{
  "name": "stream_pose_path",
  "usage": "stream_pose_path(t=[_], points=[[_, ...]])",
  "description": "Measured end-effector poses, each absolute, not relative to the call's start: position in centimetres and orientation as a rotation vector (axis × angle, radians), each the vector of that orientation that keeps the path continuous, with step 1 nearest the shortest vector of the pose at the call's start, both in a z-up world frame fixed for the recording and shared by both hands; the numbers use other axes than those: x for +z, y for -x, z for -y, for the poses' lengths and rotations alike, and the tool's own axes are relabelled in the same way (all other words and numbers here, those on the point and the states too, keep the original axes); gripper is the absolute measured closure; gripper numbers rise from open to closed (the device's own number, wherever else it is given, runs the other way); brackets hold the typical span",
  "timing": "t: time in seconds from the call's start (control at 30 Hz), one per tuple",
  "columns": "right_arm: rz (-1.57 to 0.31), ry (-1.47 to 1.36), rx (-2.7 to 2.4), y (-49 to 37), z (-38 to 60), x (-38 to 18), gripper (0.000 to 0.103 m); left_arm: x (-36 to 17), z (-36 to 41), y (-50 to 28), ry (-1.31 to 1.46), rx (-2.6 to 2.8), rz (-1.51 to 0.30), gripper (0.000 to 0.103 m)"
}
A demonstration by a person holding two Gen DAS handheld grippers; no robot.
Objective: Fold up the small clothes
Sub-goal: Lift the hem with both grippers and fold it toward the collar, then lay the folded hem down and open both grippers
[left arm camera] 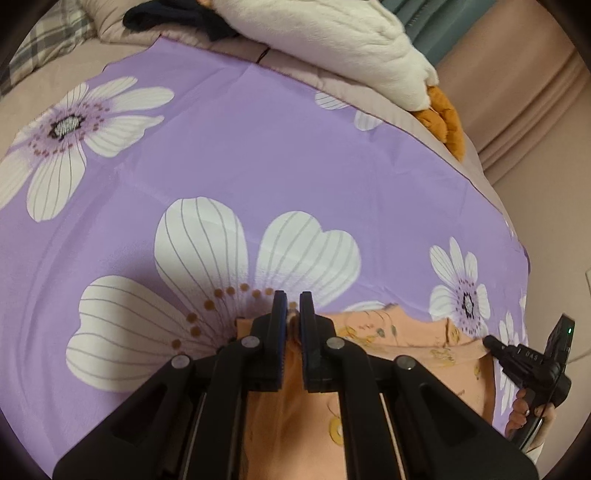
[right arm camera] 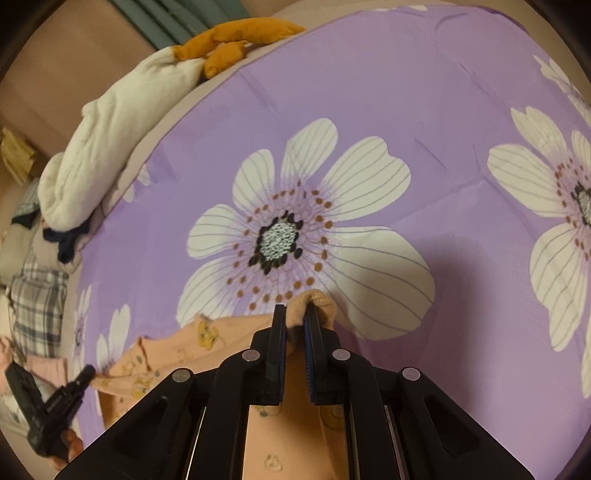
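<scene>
A small peach garment (left arm camera: 406,343) with yellow prints hangs stretched between my two grippers over a purple flowered sheet (left arm camera: 258,147). My left gripper (left arm camera: 293,302) is shut on one corner of it, a fold of cloth pinched between the pads. My right gripper (right arm camera: 295,314) is shut on the other corner, with peach cloth (right arm camera: 314,301) bunched over the fingertips. In the left wrist view the right gripper (left arm camera: 491,341) shows at the right edge, holding the cloth. In the right wrist view the left gripper (right arm camera: 86,371) shows at the lower left, holding the garment (right arm camera: 177,354).
A white plush toy (left arm camera: 332,48) with orange feet (left arm camera: 443,122) lies at the far side of the bed. Dark clothing (left arm camera: 166,18) and a plaid fabric (right arm camera: 37,306) lie next to it. A beige wall or headboard (left arm camera: 517,110) borders the bed.
</scene>
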State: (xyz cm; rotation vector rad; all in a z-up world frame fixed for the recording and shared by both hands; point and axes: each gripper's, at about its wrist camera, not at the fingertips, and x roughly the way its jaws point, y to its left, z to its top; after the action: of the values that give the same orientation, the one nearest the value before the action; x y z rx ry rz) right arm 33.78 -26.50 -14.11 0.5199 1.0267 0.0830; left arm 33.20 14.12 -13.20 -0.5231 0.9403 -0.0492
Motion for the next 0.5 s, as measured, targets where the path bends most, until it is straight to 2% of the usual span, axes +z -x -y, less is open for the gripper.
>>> stream_pose_path(t=[0.17, 0.27, 0.3, 0.33, 0.4, 0.47, 0.5], points=[[-0.986, -0.549, 0.076, -33.8, 27.6, -13.7, 0.092, -13.6, -15.0, -34.1, 0.554, -0.026, -0.930, 0.097], [-0.948, -0.517, 0.043, -33.7, 28.0, -13.0, 0.078, -13.2, -15.3, -34.2, 0.555, -0.018, -0.913, 0.097], [-0.930, -0.506, 0.025, -33.4, 28.3, -12.6, 0.069, -13.0, -15.4, -34.2, 0.549, -0.010, -0.908, 0.097], [-0.917, -0.498, 0.017, -33.2, 28.5, -12.3, 0.067, -12.8, -15.5, -34.1, 0.540, -0.001, -0.905, 0.097], [-0.908, -0.491, 0.010, -32.9, 29.0, -11.9, 0.067, -12.3, -15.6, -33.7, 0.536, -0.003, -0.895, 0.093], [-0.915, -0.495, 0.007, -32.6, 29.3, -11.8, 0.067, -12.0, -15.7, -33.2, 0.538, -0.012, -0.898, 0.075], [-0.924, -0.492, 0.005, -32.5, 29.4, -11.8, 0.067, -11.7, -15.7, -32.7, 0.537, -0.014, -0.900, 0.069]])
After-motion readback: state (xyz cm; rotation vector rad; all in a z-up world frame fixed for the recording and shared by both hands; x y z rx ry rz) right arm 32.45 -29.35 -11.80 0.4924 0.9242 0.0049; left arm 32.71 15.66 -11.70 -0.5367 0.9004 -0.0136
